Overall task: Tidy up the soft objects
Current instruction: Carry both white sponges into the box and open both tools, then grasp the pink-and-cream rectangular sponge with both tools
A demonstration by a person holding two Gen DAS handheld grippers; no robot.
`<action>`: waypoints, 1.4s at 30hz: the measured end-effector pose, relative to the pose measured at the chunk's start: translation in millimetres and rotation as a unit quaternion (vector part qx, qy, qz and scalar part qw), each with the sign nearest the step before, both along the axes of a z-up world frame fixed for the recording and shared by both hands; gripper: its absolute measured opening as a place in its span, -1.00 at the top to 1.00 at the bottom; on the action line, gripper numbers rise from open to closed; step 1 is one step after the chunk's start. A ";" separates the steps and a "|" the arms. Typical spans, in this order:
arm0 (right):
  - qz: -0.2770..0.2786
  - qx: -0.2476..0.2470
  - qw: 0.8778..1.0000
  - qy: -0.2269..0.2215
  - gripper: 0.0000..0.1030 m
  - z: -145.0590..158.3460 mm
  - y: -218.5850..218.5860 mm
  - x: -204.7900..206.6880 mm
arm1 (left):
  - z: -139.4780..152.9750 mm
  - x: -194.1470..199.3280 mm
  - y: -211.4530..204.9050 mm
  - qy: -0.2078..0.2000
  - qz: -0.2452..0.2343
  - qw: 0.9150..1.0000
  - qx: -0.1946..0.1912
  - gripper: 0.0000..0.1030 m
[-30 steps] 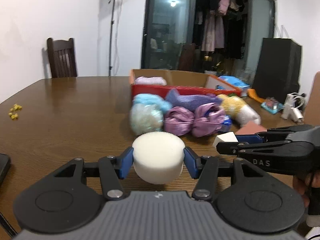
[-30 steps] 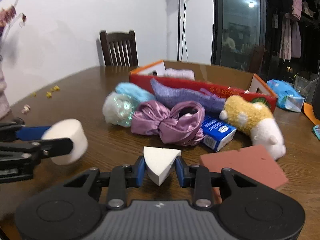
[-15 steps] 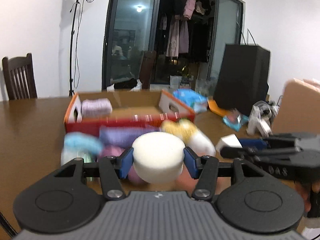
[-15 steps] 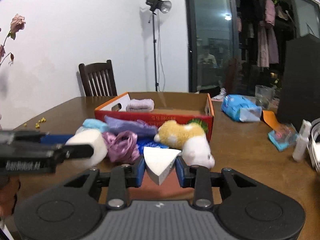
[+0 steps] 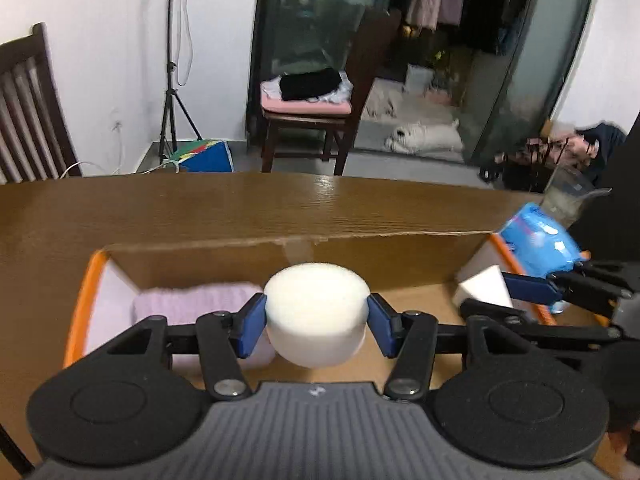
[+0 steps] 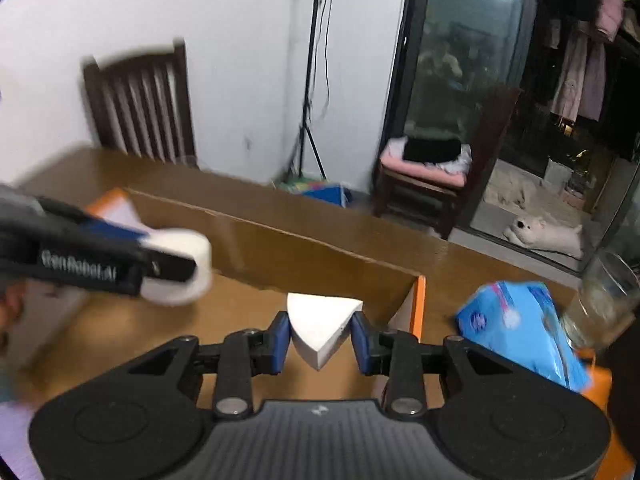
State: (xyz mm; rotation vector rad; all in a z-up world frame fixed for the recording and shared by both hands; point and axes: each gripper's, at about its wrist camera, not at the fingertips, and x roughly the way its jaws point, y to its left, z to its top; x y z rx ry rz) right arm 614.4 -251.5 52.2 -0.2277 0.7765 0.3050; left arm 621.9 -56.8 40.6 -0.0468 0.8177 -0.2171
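My left gripper (image 5: 316,320) is shut on a round white sponge (image 5: 316,312) and holds it over the open cardboard box (image 5: 240,264). My right gripper (image 6: 320,336) is shut on a white wedge sponge (image 6: 320,328) and holds it over the box's right end (image 6: 418,304). The wedge sponge also shows in the left wrist view (image 5: 486,288), and the round sponge in the right wrist view (image 6: 180,268). A lilac knitted roll (image 5: 192,304) lies in the left of the box.
A blue tissue pack (image 6: 524,332) and a glass (image 6: 604,296) stand right of the box on the brown table (image 5: 280,208). A chair with a pink cushion (image 5: 308,108) and a light stand (image 5: 172,80) are beyond the table's far edge.
Both grippers have risen and moved forward from the table front to above the box, tilting down, each still holding its sponge. The pile of soft things has dropped out of view.
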 end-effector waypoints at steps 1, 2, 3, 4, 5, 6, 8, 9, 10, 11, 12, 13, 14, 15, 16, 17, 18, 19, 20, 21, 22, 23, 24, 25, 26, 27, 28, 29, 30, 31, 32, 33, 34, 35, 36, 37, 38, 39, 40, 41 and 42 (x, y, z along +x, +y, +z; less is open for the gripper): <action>-0.001 -0.011 1.000 0.013 0.35 -6.5 4.4 11.4 | -5.3 8.0 -1.8 0.006 -0.004 1.000 0.002 -0.21; -0.006 -0.018 1.000 0.022 0.31 -11.8 8.0 19.3 | -9.2 12.0 -3.2 0.010 -0.004 1.000 0.005 -0.31; -0.012 -0.025 0.999 0.026 0.29 -15.6 10.6 26.1 | -11.5 13.5 -4.6 0.011 -0.004 1.000 0.011 -0.32; -0.016 -0.028 0.999 0.024 0.19 -17.8 12.7 27.0 | -14.0 15.7 -5.0 0.011 -0.009 1.000 0.019 -0.32; -0.018 -0.029 0.999 0.021 0.01 -18.3 13.3 29.4 | -15.3 16.0 -5.2 0.011 -0.012 1.000 0.021 -0.33; -0.020 -0.025 0.999 0.017 -0.08 -18.4 13.8 29.2 | -15.3 15.6 -3.9 0.011 -0.012 1.000 0.019 -0.33; -0.024 -0.020 0.999 0.010 -0.13 -17.0 9.0 27.4 | -14.7 13.3 0.3 0.010 -0.012 1.000 0.009 -0.33; -0.023 -0.020 1.000 0.007 -0.13 -14.7 7.5 24.9 | -12.0 11.8 0.5 0.008 -0.012 1.000 0.004 -0.34; -0.024 -0.020 1.000 0.002 -0.13 -10.6 6.5 21.1 | -8.0 7.6 3.9 0.006 -0.009 1.000 0.000 -0.34; -0.025 -0.020 0.999 -0.002 -0.13 -7.4 4.0 18.2 | -4.3 4.5 5.7 0.004 -0.007 1.000 0.000 -0.34; -0.026 -0.019 0.999 -0.007 -0.13 -0.2 1.1 13.8 | 1.3 -0.4 7.5 0.002 -0.007 1.000 0.003 -0.34; -0.027 -0.018 0.999 -0.010 -0.13 6.7 -3.4 9.6 | 10.2 -9.1 9.6 -0.004 -0.005 1.000 0.009 -0.34; -0.027 -0.017 0.999 -0.015 -0.13 16.7 -6.7 1.2 | 19.0 -18.4 12.6 -0.010 -0.003 1.000 0.013 -0.34; -0.026 -0.016 0.999 -0.020 -0.13 26.7 -10.3 -8.1 | 28.5 -27.3 16.7 -0.017 -0.004 1.000 0.014 -0.36; -0.027 -0.014 0.999 -0.029 -0.13 37.3 -14.9 -19.7 | 39.2 -40.3 21.5 -0.024 -0.006 1.000 0.011 -0.43; -0.027 -0.010 0.999 -0.041 -0.14 48.1 -20.5 -33.7 | 51.3 -59.3 30.0 -0.034 -0.005 0.999 0.003 -0.47; -0.026 -0.006 0.998 -0.052 -0.16 58.7 -26.1 -49.0 | 58.5 -73.5 35.4 -0.043 -0.007 0.999 -0.001 -0.47; -0.024 0.000 0.998 -0.063 -0.18 69.5 -32.1 -65.9 | 67.3 -91.6 43.3 -0.053 -0.005 0.999 0.000 -0.47; -0.021 0.007 0.997 -0.075 -0.22 80.9 -39.1 -86.1 | 76.2 -113.8 52.6 -0.066 0.002 0.998 0.006 -0.47; -0.021 0.012 0.996 -0.083 -0.24 90.2 -44.6 -101.9 | 83.2 -132.6 59.4 -0.074 0.006 0.997 0.011 -0.47; -0.020 0.017 0.995 -0.093 -0.25 98.9 -49.8 -118.7 | 88.9 -145.9 62.5 -0.081 0.009 0.997 0.013 -0.48; -0.020 0.022 0.994 -0.104 -0.26 108.2 -54.5 -137.7 | 95.7 -163.6 68.9 -0.087 0.015 0.996 0.014 -0.48; -0.019 0.026 0.993 -0.111 -0.27 115.1 -56.9 -151.6 | 102.0 -180.3 74.2 -0.094 0.022 0.995 0.014 -0.48; -0.015 0.031 0.992 -0.118 -0.29 121.2 -59.3 -166.9 | 107.0 -195.6 77.8 -0.100 0.026 0.995 0.013 -0.48; -0.011 0.037 0.992 -0.123 -0.31 125.2 -61.1 -181.5 | 111.5 -210.4 80.9 -0.108 0.029 0.994 0.011 -0.49; -0.007 0.043 0.991 -0.128 -0.31 129.0 -61.7 -195.1 | 114.5 -222.8 82.8 -0.114 0.032 0.993 0.008 -0.50; -0.004 0.050 0.990 -0.133 -0.31 132.1 -62.4 -209.8 | 116.8 -238.2 85.3 -0.121 0.036 0.992 0.004 -0.53; -0.001 0.060 0.988 -0.139 -0.31 134.0 -63.2 -224.9 | 116.3 -257.4 88.2 -0.134 0.039 0.990 0.002 -0.54; 0.001 0.071 0.987 -0.145 -0.31 134.1 -63.7 -238.8 | 113.3 -273.0 89.5 -0.147 0.044 0.988 0.006 -0.54; 0.004 0.084 0.985 -0.150 -0.32 132.9 -64.6 -253.5 | 108.7 -290.5 89.8 -0.158 0.054 0.986 0.012 -0.54; 0.008 0.099 0.983 -0.153 -0.33 130.3 -66.2 -269.2 | 103.3 -305.8 90.6 -0.169 0.062 0.984 0.017 -0.54; 0.013 0.114 0.981 -0.157 -0.33 125.3 -66.9 -288.1 | 97.6 -321.0 92.0 -0.179 0.068 0.981 0.022 -0.54; 0.017 0.125 0.979 -0.161 -0.34 121.0 -68.3 -303.1 | 89.7 -341.1 91.8 -0.190 0.076 0.978 0.028 -0.54; 0.018 0.132 0.977 -0.165 -0.36 116.7 -68.7 -318.7 | 82.8 -357.3 92.1 -0.199 0.082 0.976 0.029 -0.55; 0.017 0.138 0.976 -0.170 -0.40 109.9 -69.9 -333.9 | 74.9 -376.8 92.1 -0.208 0.087 0.974 0.027 -0.56; 0.017 0.143 0.974 -0.177 -0.46 102.7 -70.9 -349.6 | 68.1 -392.0 95.4 -0.216 0.087 0.972 0.024 -0.60; 0.015 0.146 0.972 -0.184 -0.49 95.3 -72.1 -364.9 | 59.1 -412.5 95.4 -0.227 0.087 0.970 0.019 -0.65; 0.013 0.146 0.971 -0.188 -0.50 87.1 -72.5 -378.7 | 51.4 -430.2 94.7 -0.234 0.085 0.968 0.018 -0.66; 0.012 0.146 0.971 -0.191 -0.50 79.6 -72.9 -390.6 | 45.2 -442.7 94.1 -0.240 0.085 0.967 0.020 -0.67; 0.008 0.148 0.970 -0.194 -0.50 71.0 -74.4 -404.0 | 35.6 -459.9 92.5 -0.248 0.087 0.965 0.021 -0.68; 0.006 0.149 0.969 -0.195 -0.50 62.2 -75.2 -413.5 | 27.6 -473.5 91.6 -0.253 0.090 0.963 0.023 -0.71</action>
